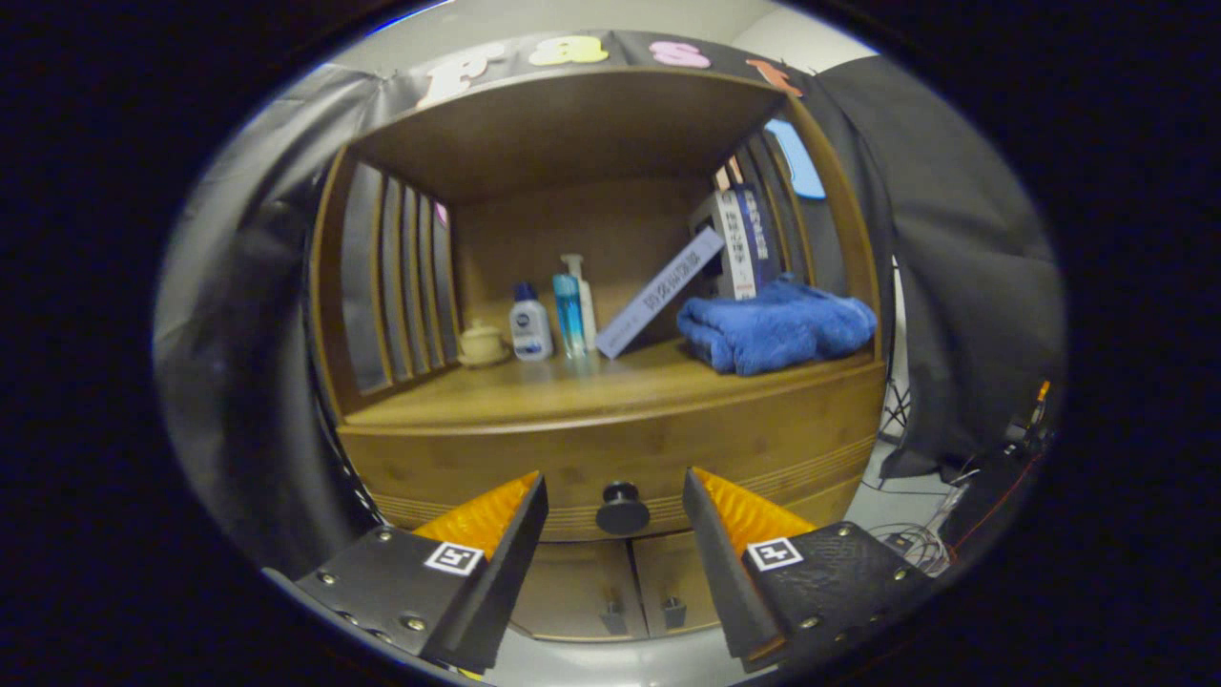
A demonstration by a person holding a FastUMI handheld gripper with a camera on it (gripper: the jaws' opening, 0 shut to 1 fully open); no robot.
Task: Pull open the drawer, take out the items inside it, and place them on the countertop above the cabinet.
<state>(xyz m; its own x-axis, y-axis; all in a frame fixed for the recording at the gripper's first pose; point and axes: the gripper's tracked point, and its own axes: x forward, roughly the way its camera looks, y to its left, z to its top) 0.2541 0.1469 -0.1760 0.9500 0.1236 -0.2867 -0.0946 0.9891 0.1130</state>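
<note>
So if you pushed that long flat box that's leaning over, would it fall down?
Probably. The long pale flat box stands tilted on the wooden countertop, its top against the upright blue-and-white box, so a nudge could slide it flat. It looks thin, likely light. The gripper hangs open, its jaws either side of the round dark drawer knob.

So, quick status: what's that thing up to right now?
Gripper open, lined up on drawer knob, not touching. Drawer closed. Nothing in the way; blue towel and bottles sit on countertop.
</note>
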